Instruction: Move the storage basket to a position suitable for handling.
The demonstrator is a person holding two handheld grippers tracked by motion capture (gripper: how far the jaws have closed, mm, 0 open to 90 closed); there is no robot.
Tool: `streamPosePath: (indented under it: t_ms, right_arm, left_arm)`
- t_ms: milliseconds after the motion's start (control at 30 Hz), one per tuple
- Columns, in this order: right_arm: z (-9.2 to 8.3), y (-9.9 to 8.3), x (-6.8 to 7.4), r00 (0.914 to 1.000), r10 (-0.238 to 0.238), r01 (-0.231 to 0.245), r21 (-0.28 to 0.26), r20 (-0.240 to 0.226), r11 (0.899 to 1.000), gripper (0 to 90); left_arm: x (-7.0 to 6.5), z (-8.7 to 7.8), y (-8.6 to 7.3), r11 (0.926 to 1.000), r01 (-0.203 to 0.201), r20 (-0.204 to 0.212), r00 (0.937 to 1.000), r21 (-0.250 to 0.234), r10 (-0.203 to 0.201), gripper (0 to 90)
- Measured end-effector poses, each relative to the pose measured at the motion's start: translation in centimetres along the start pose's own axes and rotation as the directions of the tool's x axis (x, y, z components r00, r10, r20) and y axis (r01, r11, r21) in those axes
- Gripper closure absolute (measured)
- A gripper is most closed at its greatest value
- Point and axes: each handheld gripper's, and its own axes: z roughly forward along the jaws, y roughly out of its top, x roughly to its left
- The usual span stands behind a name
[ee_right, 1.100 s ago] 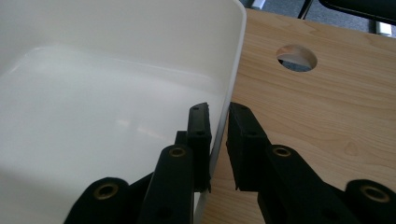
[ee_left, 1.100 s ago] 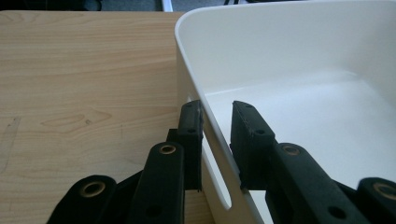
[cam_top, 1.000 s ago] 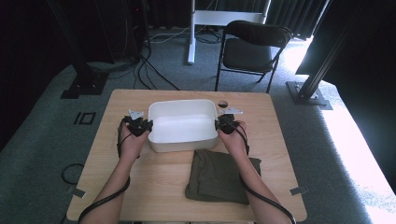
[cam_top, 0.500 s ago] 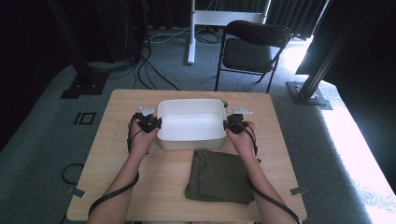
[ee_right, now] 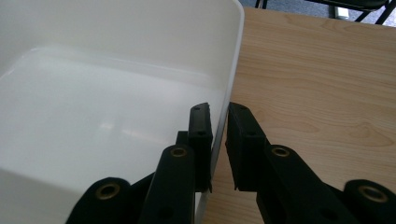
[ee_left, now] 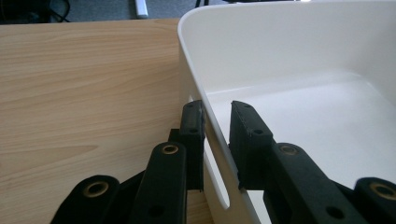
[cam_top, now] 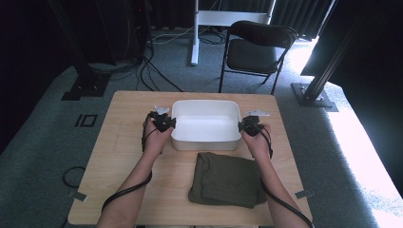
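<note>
Both grippers, left gripper (cam_top: 164, 122) and right gripper (cam_top: 249, 125), clamp the white tub (cam_top: 205, 140) walls mid-frame; best keep it level, hands moving together.

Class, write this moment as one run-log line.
left gripper: shut on white plastic tub wall | right gripper: shut on opposite wall | folded olive cloth: on wooden table

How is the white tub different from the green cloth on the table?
The tub is white, stiff and hollow with raised walls; the cloth is dark green, soft and folded flat. The left gripper and right gripper clamp the tub's side walls; nothing holds the cloth. The tub sits farther from the person, the cloth nearer. Both rest on the wooden table.
</note>
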Motion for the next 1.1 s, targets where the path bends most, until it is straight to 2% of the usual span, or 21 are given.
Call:
streamPosePath:
  t_ms: [267, 333, 500, 633, 1100]
  right_arm:
    - [-0.4, -0.3, -2.2, 0.9994, 0.033, -0.033, -0.003, 0.012, 0.999, 80.9]
    - [-0.4, -0.3, -2.4, 0.9993, 0.034, -0.034, -0.005, 0.015, 0.999, 81.1]
    - [-0.9, -0.5, -3.8, 0.9983, 0.032, -0.033, 0.002, 0.048, 0.999, 81.5]
    - [-1.1, -0.7, -4.7, 0.9975, 0.047, -0.047, 0.003, 0.052, 0.999, 81.6]
    - [-1.5, -1.1, -6.3, 0.9952, 0.061, -0.061, -0.003, 0.076, 0.998, 81.9]
  left_arm:
    - [-1.8, 1.0, 0.6, 0.9999, -0.012, 0.021, 0.9997, 0.009, 0.012, 76.8]
    - [-2.4, 1.2, 0.7, 0.9999, -0.008, 0.030, 0.9995, 0.012, 0.007, 76.8]
    - [-3.6, 1.8, 1.1, 0.9994, -0.029, 0.040, 0.9988, 0.020, 0.029, 76.7]
    - [-4.3, 2.2, 1.4, 0.9994, -0.030, 0.057, 0.9980, 0.019, 0.029, 76.6]
    - [-5.7, 2.9, 1.7, 0.9989, -0.043, 0.073, 0.9965, 0.019, 0.042, 76.5]
